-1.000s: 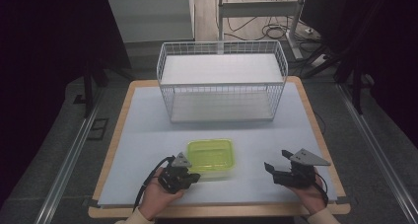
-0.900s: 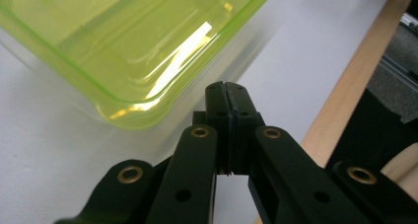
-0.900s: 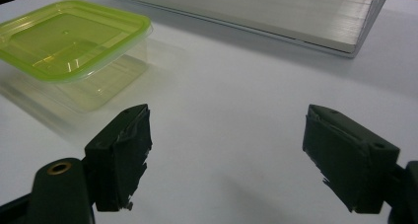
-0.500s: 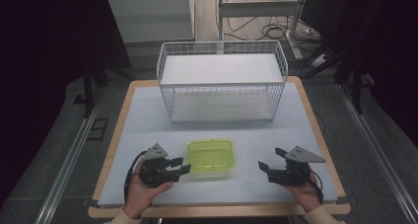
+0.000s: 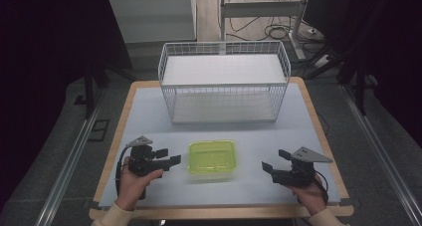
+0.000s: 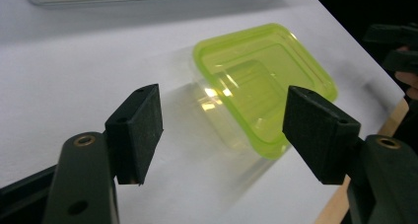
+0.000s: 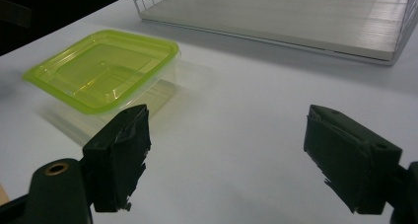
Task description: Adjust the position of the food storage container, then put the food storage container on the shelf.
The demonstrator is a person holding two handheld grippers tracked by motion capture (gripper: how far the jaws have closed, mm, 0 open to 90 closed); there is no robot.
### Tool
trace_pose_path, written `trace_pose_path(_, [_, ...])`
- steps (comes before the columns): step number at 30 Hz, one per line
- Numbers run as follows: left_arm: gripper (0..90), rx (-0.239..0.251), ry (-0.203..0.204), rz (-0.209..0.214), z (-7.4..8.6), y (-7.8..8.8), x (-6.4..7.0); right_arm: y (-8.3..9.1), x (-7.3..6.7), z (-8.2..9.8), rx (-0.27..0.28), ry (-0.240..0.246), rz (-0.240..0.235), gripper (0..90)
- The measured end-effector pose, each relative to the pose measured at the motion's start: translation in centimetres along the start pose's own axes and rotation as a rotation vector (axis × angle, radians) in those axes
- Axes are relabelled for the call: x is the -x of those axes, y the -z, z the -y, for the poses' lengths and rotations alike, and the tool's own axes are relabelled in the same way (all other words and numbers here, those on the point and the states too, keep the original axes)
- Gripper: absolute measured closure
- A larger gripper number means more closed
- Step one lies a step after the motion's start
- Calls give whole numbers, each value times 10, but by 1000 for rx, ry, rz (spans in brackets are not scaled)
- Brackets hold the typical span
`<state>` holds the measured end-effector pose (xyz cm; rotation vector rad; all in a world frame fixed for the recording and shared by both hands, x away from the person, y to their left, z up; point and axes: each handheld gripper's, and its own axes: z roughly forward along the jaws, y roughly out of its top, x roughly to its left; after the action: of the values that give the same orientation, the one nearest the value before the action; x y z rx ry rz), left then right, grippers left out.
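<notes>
Lime-green plastic marks your target: the box (image 5: 212, 158) sits lidded on the table (image 5: 149, 111), at 6 o'clock from the basket (image 5: 224, 81) and well apart from it; in the high view your left gripper (image 5: 168, 156) lies just off the box's 9 o'clock side, its jaws having just been opening with nothing between them, while your right gripper (image 5: 272, 161) waits near the 3 o'clock side, jaws apart and empty. The work in hand looks like moving the box toward the basket, so settle which hand takes it before you close in.

From the left gripper view, the left gripper (image 6: 222, 130) stands wide with the box (image 6: 263, 81) ahead at about 1 o'clock, outside the jaws; swing toward it and come in level, so one pad (image 6: 135, 130) goes over the lid edge and the other under or against the clear wall; the thin plastic will likely flex, so close gently and near a corner.

From the right gripper view, the right gripper (image 7: 224, 157) is wide too; the box (image 7: 103, 73) lies at 10 o'clock, the basket (image 7: 276, 17) beyond at 12; hold this hand off, or use it to steady the far rim.
</notes>
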<state>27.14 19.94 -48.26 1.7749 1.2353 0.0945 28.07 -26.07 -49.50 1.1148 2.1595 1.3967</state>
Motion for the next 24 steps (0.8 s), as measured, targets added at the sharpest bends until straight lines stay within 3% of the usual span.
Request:
trace_pose_path(3, [312,-2,21,-1,-1,-1,-2,3,0,1,2,-6,0,178])
trace_pose_path(9, [307,-16,7,4,-2,-4,-2,5,-1,0,1,-14,-14,179])
trace_pose_path(14, [298,-8,-13,-16,-4,-1,1,2,-3,-10,-23,-65,-56,210])
trace_pose_path(18, [294,-11,-9,-3,-5,-2,2,-2,-4,-15,-35,-98,-83,228])
trace_pose_path(19, [294,-16,-4,-2,-4,-2,3,-6,-4,-18,-46,-132,-113,250])
trace_pose_path(24, [293,-24,10,28,-6,-3,5,-16,-8,-25,-84,-143,-137,278])
